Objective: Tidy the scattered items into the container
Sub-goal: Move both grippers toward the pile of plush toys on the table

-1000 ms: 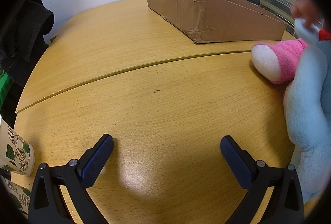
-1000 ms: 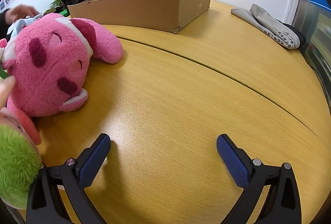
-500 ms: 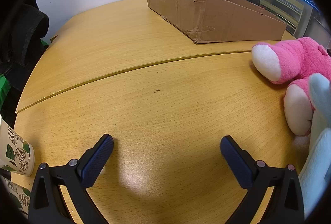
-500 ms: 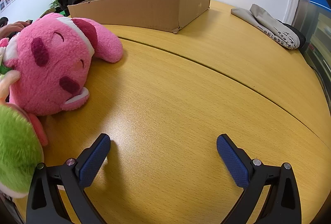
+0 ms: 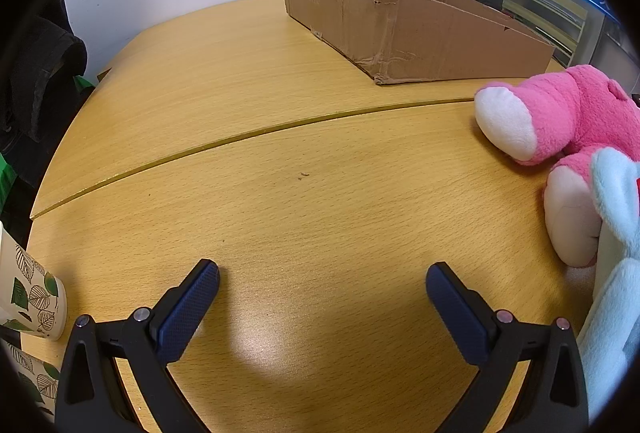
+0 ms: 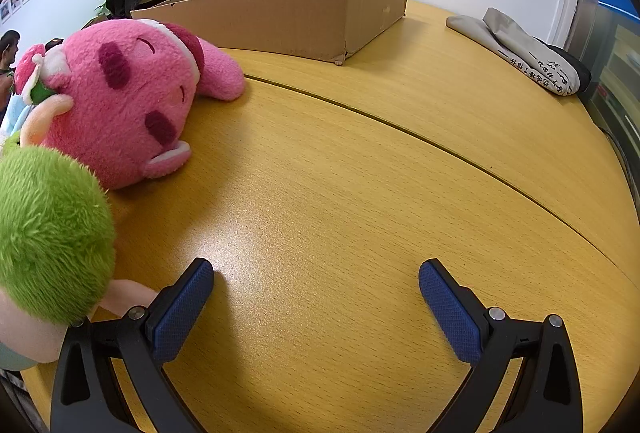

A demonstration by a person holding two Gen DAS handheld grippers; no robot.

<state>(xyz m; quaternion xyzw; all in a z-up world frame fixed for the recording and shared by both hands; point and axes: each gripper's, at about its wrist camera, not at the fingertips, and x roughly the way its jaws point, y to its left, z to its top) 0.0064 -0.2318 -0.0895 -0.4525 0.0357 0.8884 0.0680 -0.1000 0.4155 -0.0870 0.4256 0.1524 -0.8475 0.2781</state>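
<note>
- The left gripper [image 5: 322, 287] hovers low over the bare desk [image 5: 304, 121], released, jaws wide apart and holding nothing.
- A leaf-printed paper cup [image 5: 30, 297] stands at the far left desk edge, well clear of any likely path.
- The cardboard box [image 5: 416, 33], the container, lies ahead and to the right of the left gripper, with its long axis running away to the right.
- The pink plush toy [image 5: 560, 129] lies on the desk to the right of the left gripper, white-tipped limbs pointing toward it; a pale blue plush toy [image 5: 612, 297] touches it nearer the camera.
- In the right wrist view, a green plush toy [image 6: 48, 233] lies just beside the left finger of the right gripper [image 6: 316, 287], and the pink toy's head lies ahead-left of it.
- The right gripper is likewise released and empty; it appears to be the nearer one to the toys.
- The box stands beyond the pink toy with open desk between; nothing blocks the carry.
- Folded grey cloth [image 6: 520, 49] lies far right, apart.
</note>
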